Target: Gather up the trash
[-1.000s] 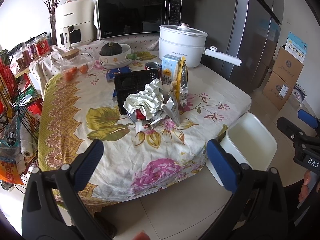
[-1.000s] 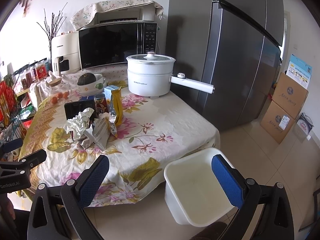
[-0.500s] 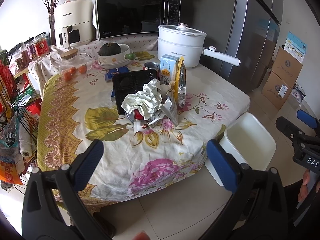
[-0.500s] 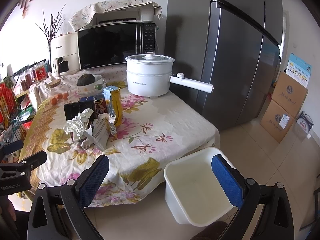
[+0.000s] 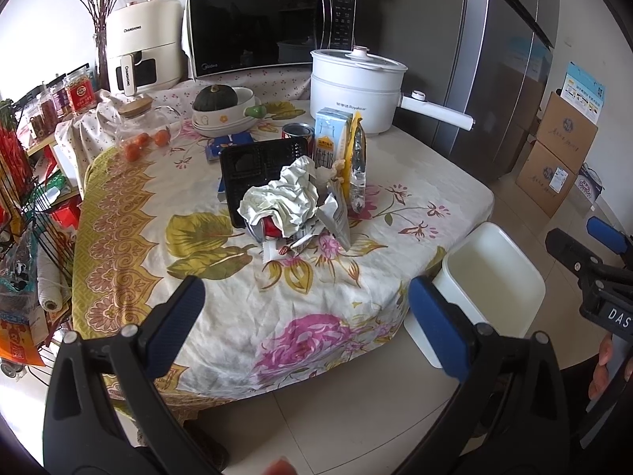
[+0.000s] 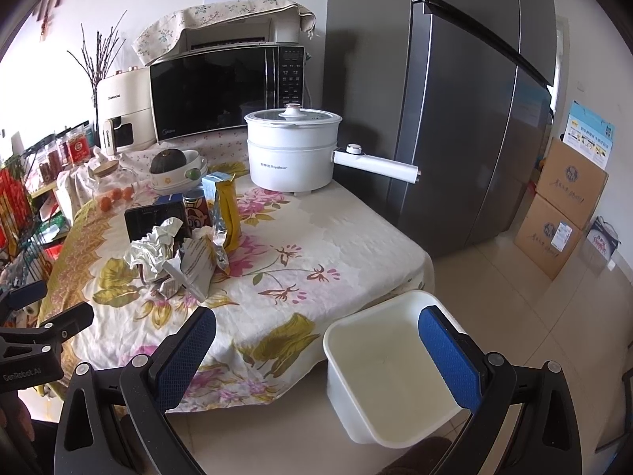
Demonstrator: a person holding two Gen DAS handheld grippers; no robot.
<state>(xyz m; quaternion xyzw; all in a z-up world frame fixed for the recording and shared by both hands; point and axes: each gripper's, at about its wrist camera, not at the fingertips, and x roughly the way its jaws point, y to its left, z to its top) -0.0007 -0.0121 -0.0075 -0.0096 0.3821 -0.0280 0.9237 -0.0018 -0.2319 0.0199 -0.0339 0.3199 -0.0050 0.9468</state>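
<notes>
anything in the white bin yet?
No. In the right wrist view the white bin on the floor shows only its bare inside.

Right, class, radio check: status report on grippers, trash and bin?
Left gripper open, right gripper open. Trash pile untouched on table. Bin empty, path clear.

We see a floral-clothed table on a pale tiled floor, a steel fridge beside it, cardboard boxes near the white wall.
</notes>
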